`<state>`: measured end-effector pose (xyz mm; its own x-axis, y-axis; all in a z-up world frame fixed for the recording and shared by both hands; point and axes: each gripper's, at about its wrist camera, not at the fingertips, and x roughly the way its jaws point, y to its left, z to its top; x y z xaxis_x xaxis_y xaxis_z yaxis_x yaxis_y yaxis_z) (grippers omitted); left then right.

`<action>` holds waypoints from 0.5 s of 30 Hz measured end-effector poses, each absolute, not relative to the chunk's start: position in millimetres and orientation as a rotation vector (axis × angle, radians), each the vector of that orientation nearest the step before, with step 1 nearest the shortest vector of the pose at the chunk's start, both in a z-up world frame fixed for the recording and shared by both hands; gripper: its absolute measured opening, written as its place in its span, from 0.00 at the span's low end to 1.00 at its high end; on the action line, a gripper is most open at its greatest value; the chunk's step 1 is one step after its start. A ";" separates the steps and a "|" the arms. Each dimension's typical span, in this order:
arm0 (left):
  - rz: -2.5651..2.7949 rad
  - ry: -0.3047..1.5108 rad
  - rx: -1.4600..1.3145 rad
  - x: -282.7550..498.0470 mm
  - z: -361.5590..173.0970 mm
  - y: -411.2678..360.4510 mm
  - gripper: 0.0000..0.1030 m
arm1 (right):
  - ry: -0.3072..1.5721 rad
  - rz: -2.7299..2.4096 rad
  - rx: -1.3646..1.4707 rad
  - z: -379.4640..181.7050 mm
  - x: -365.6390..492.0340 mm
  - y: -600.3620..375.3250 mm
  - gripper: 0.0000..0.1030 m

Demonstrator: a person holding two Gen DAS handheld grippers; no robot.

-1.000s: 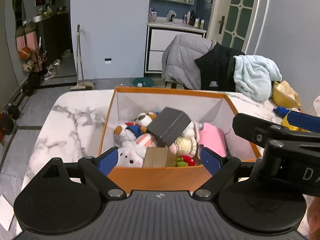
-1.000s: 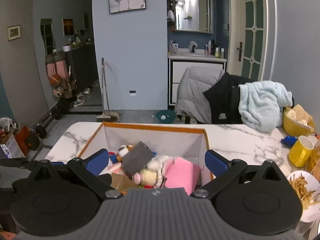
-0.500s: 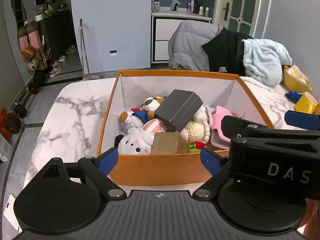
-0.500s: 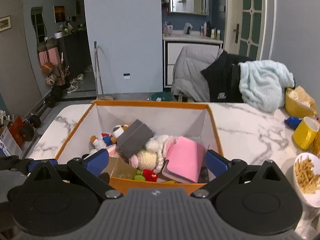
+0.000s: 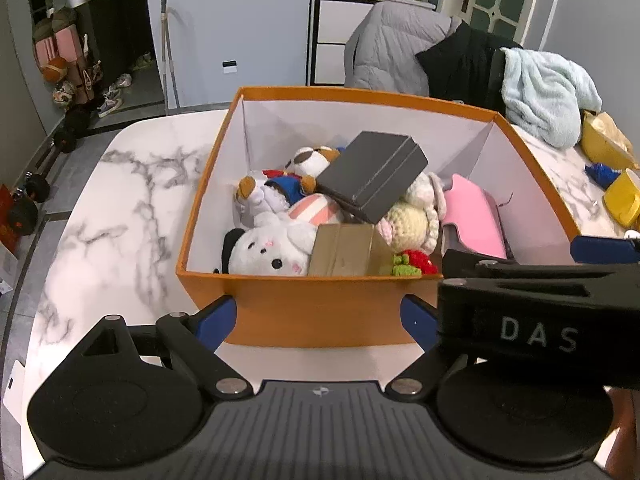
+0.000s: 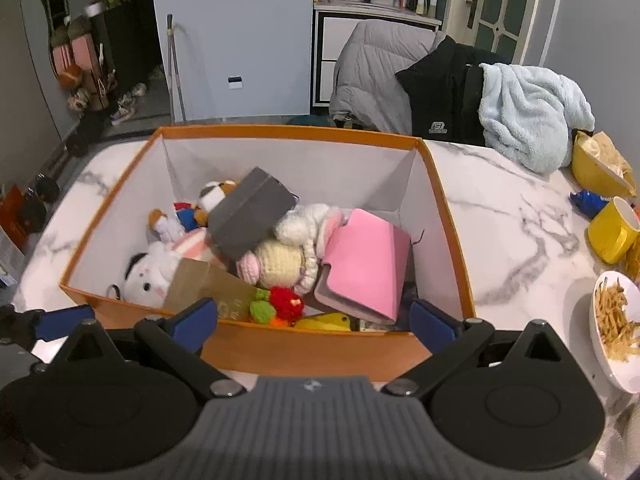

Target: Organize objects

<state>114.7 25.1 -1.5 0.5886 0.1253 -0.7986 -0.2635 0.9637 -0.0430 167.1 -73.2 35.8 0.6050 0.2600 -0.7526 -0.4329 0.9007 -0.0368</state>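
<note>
An orange box (image 5: 320,312) (image 6: 304,350) with white inner walls stands on the marble table. Inside lie several plush toys, among them a white one (image 5: 268,250) (image 6: 150,270), plus a dark grey box (image 5: 374,176) (image 6: 248,214), a pink case (image 5: 474,220) (image 6: 366,266) and a brown carton (image 5: 346,250) (image 6: 208,284). My left gripper (image 5: 316,322) is open in front of the box's near wall, holding nothing. My right gripper (image 6: 314,320) is open above the near wall, also empty; its body (image 5: 536,320) shows at the right of the left wrist view.
Marble table (image 5: 120,216) (image 6: 516,240) carries a yellow mug (image 6: 612,230), a yellow bowl (image 6: 596,172) and a white plate of fries (image 6: 616,320) at the right. A chair draped with jackets and a pale blue blanket (image 6: 532,116) stands behind the table.
Both grippers have risen and tilted down, so the box's contents show more from above. Both jaws stayed open and nothing in the box moved.
</note>
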 end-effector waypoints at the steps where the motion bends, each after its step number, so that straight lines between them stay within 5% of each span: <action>1: 0.227 0.918 -0.157 114.5 -2.1 25.0 1.00 | 0.830 0.400 -0.234 34.1 167.5 -72.8 0.99; 15: 0.212 0.920 -0.170 112.9 -1.0 23.7 1.00 | 0.867 0.408 -0.195 32.6 168.6 -79.3 0.99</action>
